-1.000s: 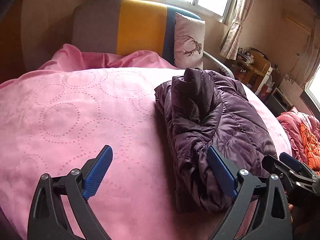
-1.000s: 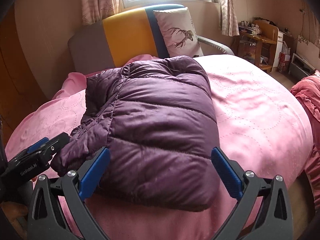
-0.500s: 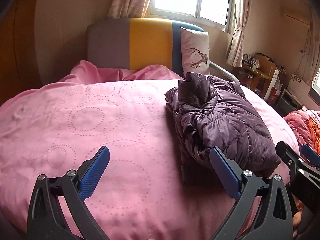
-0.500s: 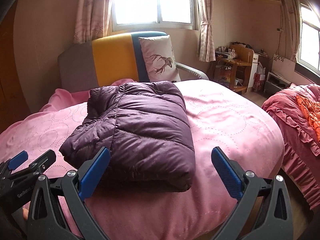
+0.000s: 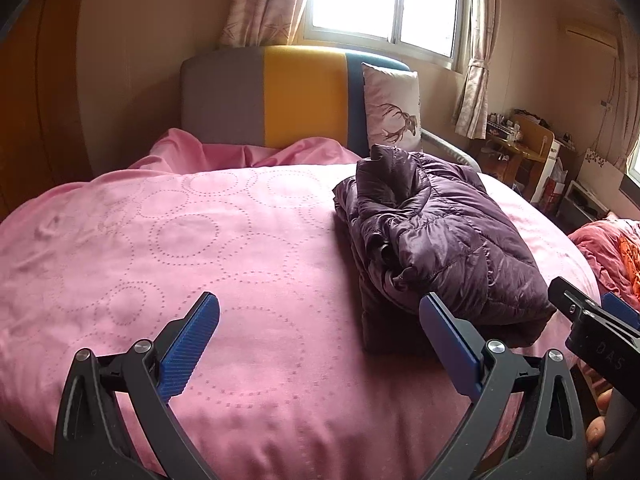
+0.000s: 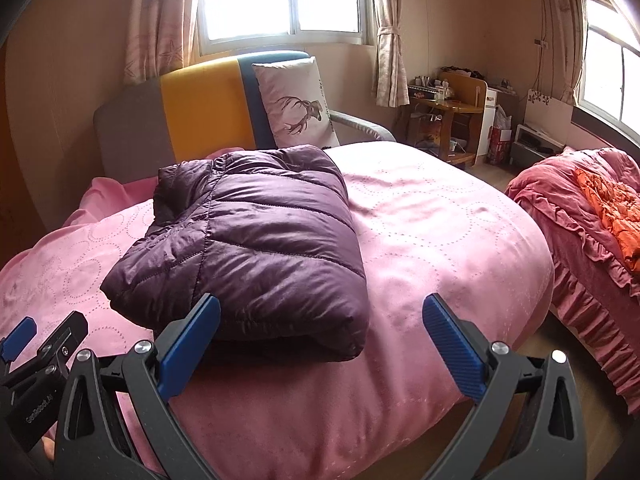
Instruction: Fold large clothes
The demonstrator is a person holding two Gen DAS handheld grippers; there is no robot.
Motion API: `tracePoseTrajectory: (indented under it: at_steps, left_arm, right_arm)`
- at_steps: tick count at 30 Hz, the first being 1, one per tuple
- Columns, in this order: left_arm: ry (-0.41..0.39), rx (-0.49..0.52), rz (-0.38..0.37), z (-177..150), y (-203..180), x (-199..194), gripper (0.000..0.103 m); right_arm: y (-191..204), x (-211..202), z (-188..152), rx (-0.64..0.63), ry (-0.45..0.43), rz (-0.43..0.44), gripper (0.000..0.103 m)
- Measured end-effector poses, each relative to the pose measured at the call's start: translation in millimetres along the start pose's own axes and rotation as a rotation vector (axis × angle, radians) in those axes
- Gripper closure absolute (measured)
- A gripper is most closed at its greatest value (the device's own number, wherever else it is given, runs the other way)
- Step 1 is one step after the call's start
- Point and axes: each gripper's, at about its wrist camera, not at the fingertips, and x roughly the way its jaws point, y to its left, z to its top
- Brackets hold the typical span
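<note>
On the near half of the bed point(image 6: 460, 240), toward its foot, lies the purple jacket point(image 6: 260, 240), folded into a thick, roughly square bundle with the quilted back panel uppermost. From the left wrist view the stacked layers and a raised collar or sleeve end show along the bundle's side, so the fold is not fully flat there. It rests on the pink bedspread point(image 5: 180, 240), clear of the deer pillow point(image 6: 294, 106) at the headboard point(image 6: 200, 108), presumably because that open area gave room for folding.

Left claw point(image 5: 316, 344): spread wide, holding nothing, hovering over bare bedspread just beside the bundle. Right claw point(image 6: 320, 344): also spread wide and empty, positioned off the bundle's near edge, not touching it.

Assessment: with both claws free and apart from the garment, the folding appears essentially complete. Any remaining work would be pressing down the raised end. A second bed point(image 6: 592, 216) with an orange cloth stands well apart.
</note>
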Motion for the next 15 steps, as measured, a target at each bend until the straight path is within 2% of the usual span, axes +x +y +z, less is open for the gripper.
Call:
tracePoseTrajectory:
  at_steps: [5, 10, 15]
  left_arm:
    - [-0.012, 0.003, 0.060, -4, -1, 0, 0.004]
    - [-0.011, -0.015, 0.075, -6, 0, 0, 0.004]
    - [-0.001, -0.013, 0.077, -6, -2, 0, 0.004]
  right_arm:
    - [6, -2, -5, -0.033, -0.006, -0.007, 0.002]
    - [12, -7, -7, -0.075, -0.046, -0.011, 0.002]
    - [12, -3, -10, -0.070, -0.034, 0.003, 0.002]
